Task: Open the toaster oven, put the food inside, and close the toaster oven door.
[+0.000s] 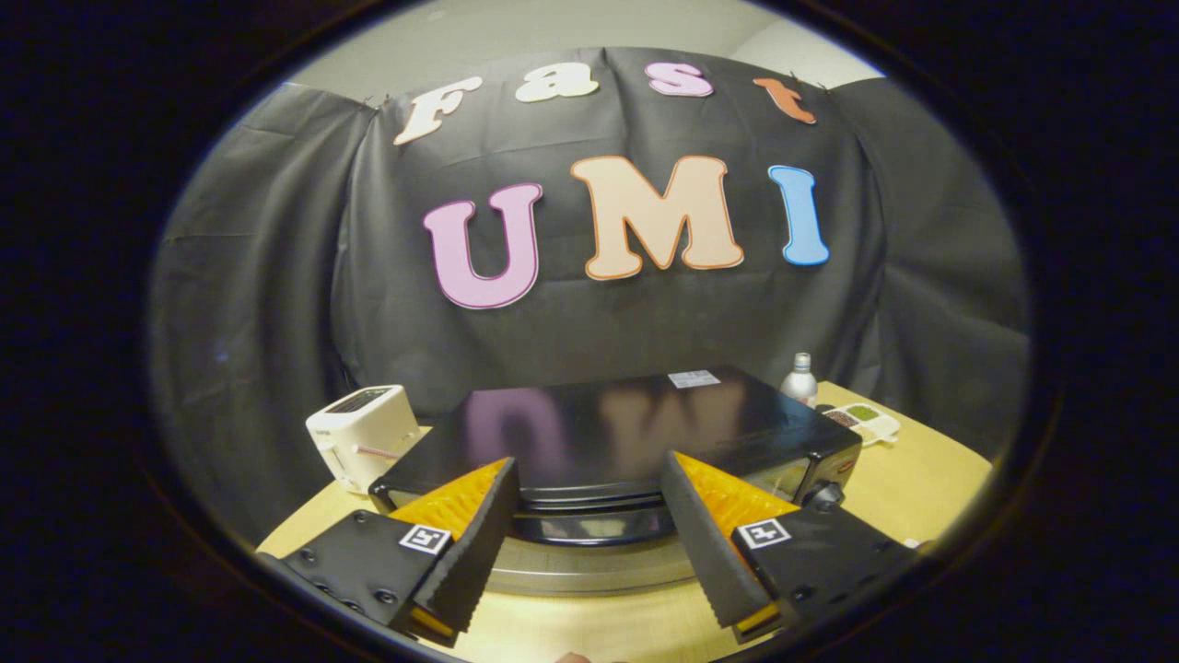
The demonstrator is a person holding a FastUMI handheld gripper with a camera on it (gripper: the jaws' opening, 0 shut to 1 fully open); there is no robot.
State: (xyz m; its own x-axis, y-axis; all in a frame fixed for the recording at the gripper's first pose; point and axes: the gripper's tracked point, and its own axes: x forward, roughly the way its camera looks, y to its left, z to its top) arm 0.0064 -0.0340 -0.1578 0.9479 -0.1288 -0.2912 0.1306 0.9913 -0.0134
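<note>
**Lining up on the toaster oven door**

While the door looks shut and no food is in sight, the gripper (585, 543) sits with its fingers spread wide, pinching nothing. My guess is they're held apart so they can straddle the handle (589, 525), that dark glossy bar running across the front of the toaster oven (626, 433), which shows right in the gap between the fingertips. Just below it there's a silvery curved band, probably the lower front of the door or a tray edge, hard to say.

Everything rests on a light wooden table (921, 488). The oven is dead ahead and square to the fingers, which makes sense if the opening step is what's in hand. A black knob (824, 497) sticks out at its front right corner, just beyond the right finger.

Further back, a white toaster (364, 433) stands to the oven's left. Behind the right side there's a small bottle (800, 378) and a little tray of seasonings (861, 419), well out of the way.
</note>
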